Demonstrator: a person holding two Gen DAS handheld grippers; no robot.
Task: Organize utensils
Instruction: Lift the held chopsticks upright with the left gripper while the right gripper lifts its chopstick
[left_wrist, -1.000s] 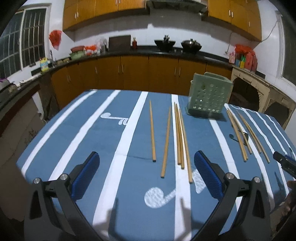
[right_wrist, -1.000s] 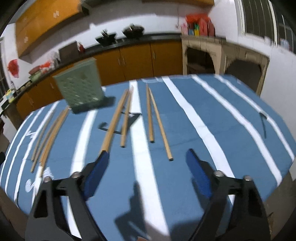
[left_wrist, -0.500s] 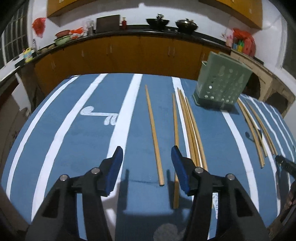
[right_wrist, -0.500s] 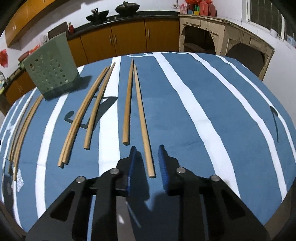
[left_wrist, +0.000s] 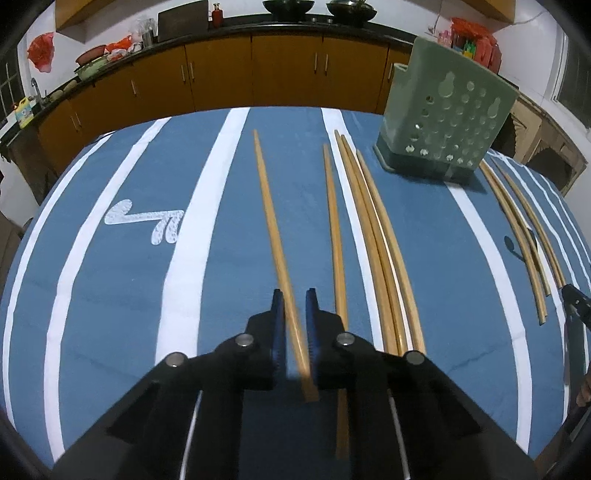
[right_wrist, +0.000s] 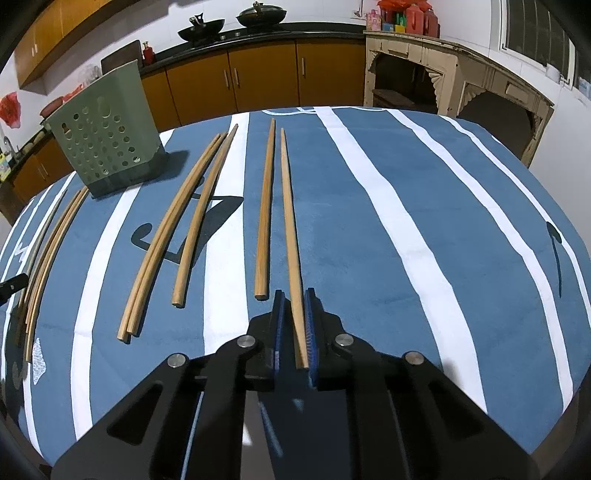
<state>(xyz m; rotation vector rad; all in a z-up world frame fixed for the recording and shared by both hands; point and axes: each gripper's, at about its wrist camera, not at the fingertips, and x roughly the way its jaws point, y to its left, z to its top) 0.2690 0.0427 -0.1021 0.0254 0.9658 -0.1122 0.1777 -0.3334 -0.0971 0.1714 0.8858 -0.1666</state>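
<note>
From my left wrist, the green holder (left_wrist: 443, 122) stands on the blue striped cloth (left_wrist: 110, 295); its inside is hidden. Five loose chopsticks lie left of it, more at its right. My left claw (left_wrist: 294, 295) is clamped on the leftmost chopstick (left_wrist: 271, 221).

From my right wrist, five chopsticks lie right of the holder (right_wrist: 103, 140). My right claw (right_wrist: 293, 295) is pinched on the rightmost chopstick (right_wrist: 290, 221).

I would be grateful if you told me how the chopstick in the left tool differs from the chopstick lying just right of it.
The chopstick in the left tool sits between the blue pads near its end; the neighbouring chopstick lies free on the cloth. The gripped one slants across the view, while the neighbour runs nearly straight. Both are plain light wood, slender, with thin tips pointing away.
</note>
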